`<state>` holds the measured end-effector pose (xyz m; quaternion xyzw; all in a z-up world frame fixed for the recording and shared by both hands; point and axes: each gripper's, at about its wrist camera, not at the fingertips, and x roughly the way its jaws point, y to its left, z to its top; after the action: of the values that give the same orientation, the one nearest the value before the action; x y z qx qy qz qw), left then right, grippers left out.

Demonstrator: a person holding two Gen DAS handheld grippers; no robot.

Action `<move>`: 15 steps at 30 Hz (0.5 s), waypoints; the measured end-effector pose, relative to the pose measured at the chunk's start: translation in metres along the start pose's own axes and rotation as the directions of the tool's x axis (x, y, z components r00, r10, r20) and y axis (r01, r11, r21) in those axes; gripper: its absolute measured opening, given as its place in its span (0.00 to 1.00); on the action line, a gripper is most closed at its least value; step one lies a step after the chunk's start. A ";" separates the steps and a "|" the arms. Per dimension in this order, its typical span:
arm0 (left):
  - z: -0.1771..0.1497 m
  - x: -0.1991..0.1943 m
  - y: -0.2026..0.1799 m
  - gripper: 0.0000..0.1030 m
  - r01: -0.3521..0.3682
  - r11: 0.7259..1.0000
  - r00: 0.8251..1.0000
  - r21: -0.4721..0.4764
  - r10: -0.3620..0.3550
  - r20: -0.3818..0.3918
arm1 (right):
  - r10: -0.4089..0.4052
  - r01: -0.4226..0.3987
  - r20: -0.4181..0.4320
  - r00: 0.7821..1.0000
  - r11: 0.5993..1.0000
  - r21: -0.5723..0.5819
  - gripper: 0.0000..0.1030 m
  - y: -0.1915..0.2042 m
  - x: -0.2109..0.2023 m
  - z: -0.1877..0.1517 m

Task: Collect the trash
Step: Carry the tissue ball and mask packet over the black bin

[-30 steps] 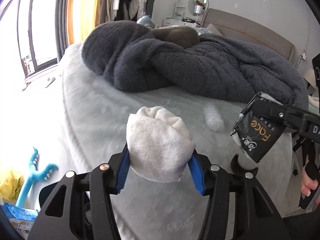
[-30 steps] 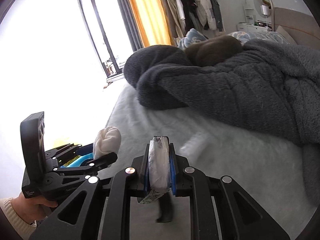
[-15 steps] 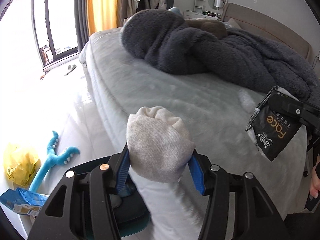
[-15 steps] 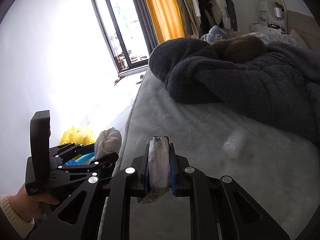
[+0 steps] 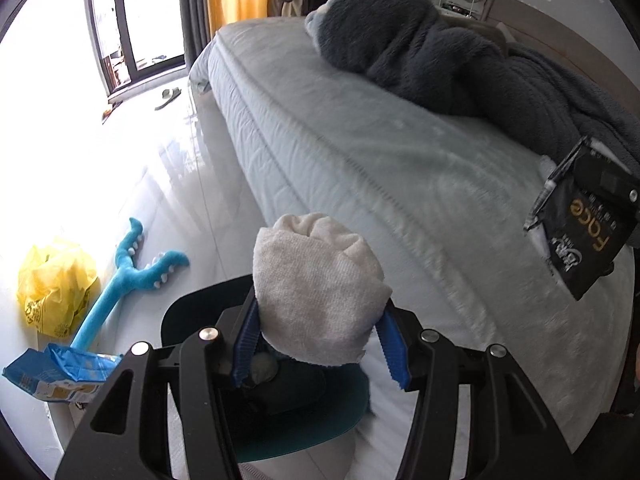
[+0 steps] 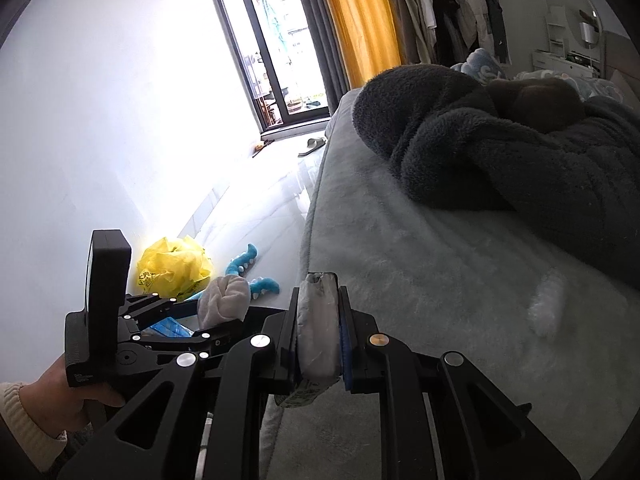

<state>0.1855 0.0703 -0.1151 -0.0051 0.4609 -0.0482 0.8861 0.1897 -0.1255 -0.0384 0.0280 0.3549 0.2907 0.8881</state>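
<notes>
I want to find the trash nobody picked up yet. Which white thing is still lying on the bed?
The small white wad on the bed. The white towel and the black packet are each pinched in jaws.

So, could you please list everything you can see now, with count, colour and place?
rolled white cloth: 1, white, in left claw
black "Face" packet: 1, black, in right claw
white tissue wad: 1, on bed
grey bed: 1, pale grey
dark fluffy blanket: 1, charcoal, on bed
yellow plastic bag: 1, floor
blue plush toy: 1, floor
blue wrapper: 1, floor
dark bin: 1, below left claw
left claw: shut
right claw: shut
</notes>
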 end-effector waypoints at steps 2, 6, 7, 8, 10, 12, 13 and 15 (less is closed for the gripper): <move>-0.005 0.003 0.009 0.55 -0.002 1.000 1.000 -0.006 0.002 -0.024 | 0.013 -0.013 -0.003 1.000 1.000 -0.009 0.16 0.010 0.006 0.002; -0.016 0.009 0.023 0.55 -0.006 1.000 0.998 -0.017 0.005 -0.070 | 0.038 -0.038 -0.010 0.999 0.999 -0.029 0.16 0.028 0.019 0.005; -0.019 0.011 0.028 0.55 -0.008 1.000 0.997 -0.019 0.006 -0.083 | 0.045 -0.046 -0.013 0.999 0.998 -0.033 0.16 0.033 0.023 0.006; -0.022 0.013 0.032 0.55 -0.011 1.000 0.995 -0.024 0.008 -0.095 | 0.051 -0.051 -0.016 0.999 0.998 -0.036 0.16 0.037 0.027 0.007; -0.028 0.017 0.042 0.55 -0.017 0.999 0.993 -0.035 0.013 -0.117 | 0.064 -0.065 -0.024 0.998 0.997 -0.044 0.16 0.048 0.034 0.007; -0.034 0.019 0.050 0.55 -0.022 0.999 0.991 -0.046 0.015 -0.137 | 0.075 -0.077 -0.029 0.997 0.996 -0.049 0.16 0.056 0.041 0.008; -0.037 0.021 0.054 0.55 -0.022 0.998 0.989 -0.052 0.015 -0.147 | 0.082 -0.083 -0.031 0.996 0.995 -0.052 0.16 0.061 0.045 0.009; -0.041 0.022 0.062 0.55 -0.023 0.998 0.986 -0.063 0.013 -0.165 | 0.094 -0.096 -0.038 0.995 0.994 -0.056 0.16 0.070 0.054 0.009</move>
<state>0.1699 0.1313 -0.1603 -0.0255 0.5340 -0.0255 0.8447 0.1919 -0.0373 -0.0467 0.0143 0.3601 0.3430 0.8674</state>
